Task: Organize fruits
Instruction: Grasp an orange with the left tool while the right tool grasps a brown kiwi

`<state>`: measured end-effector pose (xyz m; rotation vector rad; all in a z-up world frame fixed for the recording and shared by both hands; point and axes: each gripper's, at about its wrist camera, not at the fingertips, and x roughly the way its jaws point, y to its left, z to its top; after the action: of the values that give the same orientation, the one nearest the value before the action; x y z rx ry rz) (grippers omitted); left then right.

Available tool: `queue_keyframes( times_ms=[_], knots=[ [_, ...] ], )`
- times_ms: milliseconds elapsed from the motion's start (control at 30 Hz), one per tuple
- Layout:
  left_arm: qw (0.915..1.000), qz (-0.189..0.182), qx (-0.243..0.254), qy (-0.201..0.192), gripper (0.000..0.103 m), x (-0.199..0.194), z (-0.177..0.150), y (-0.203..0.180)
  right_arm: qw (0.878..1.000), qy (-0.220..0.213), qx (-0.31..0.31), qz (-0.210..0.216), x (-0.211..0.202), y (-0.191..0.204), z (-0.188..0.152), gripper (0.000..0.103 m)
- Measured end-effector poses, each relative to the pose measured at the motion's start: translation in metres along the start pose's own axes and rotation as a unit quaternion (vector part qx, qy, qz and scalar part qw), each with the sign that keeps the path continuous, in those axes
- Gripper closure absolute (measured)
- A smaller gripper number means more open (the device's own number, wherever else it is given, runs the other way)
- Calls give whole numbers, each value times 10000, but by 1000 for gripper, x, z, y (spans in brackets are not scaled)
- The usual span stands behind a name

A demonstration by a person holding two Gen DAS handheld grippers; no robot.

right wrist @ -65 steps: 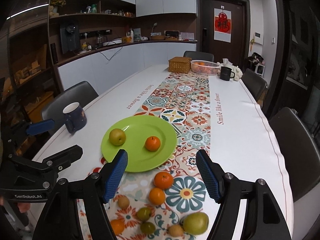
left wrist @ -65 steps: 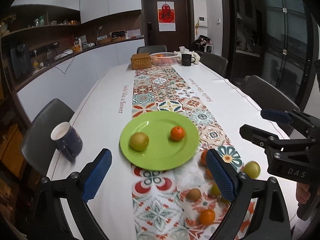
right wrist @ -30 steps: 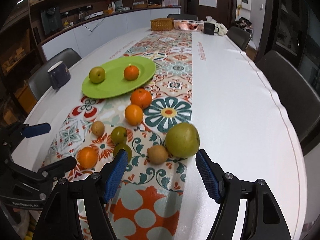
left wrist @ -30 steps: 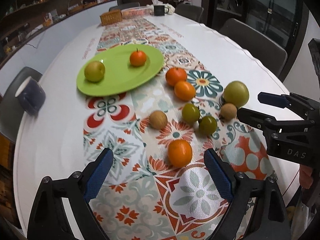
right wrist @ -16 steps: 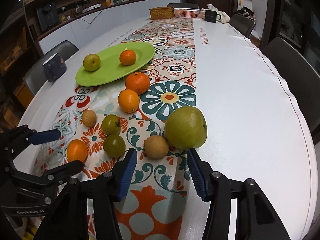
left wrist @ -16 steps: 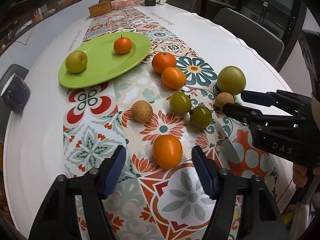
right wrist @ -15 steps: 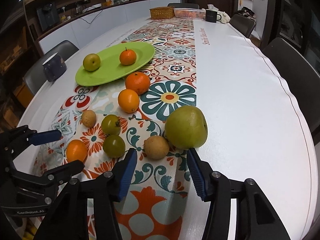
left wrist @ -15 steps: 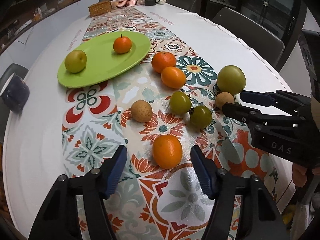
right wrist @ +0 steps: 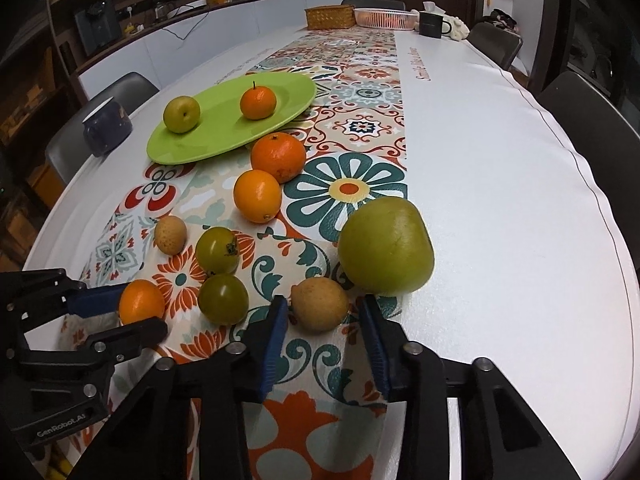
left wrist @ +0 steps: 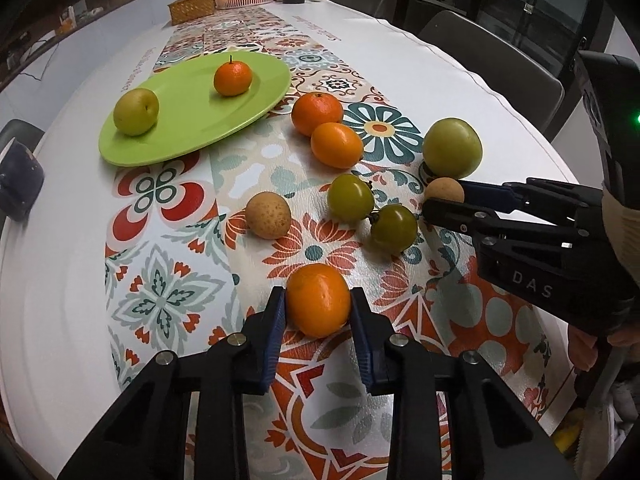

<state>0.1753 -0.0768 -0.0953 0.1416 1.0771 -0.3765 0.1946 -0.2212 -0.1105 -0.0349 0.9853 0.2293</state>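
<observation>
Left wrist view: the left gripper [left wrist: 319, 300] is clamped on an orange [left wrist: 319, 299] at lower centre, presumably bound for the green plate [left wrist: 192, 120] upper left; right wrist view: the right gripper [right wrist: 322, 312] stands apart, straddling a small brown fruit [right wrist: 319, 304] at lower centre, seemingly to grasp it.

Plate [left wrist: 188, 120] behind loose fruit on the runner [left wrist: 168, 280]

Left gripper [left wrist: 318, 312] low at table level, blue pads [left wrist: 276, 326] clamped on both sides of an orange [left wrist: 319, 299]. Right gripper [right wrist: 322, 330] likewise low, jaws parted, pads clear of contact.
</observation>
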Motion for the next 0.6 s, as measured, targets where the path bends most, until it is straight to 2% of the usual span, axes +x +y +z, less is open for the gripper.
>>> queue_keyframes(
  times_ms=[267,600],
  knots=[
    [10000,-30,-30,-65,71,-3,0,2,10000,-24,-49,18,-5,3,-2,73],
    [9993,-15,17,-377,71,-23,2,0,9997,-210,-100,-41,-28,7,-2,73]
  ],
)
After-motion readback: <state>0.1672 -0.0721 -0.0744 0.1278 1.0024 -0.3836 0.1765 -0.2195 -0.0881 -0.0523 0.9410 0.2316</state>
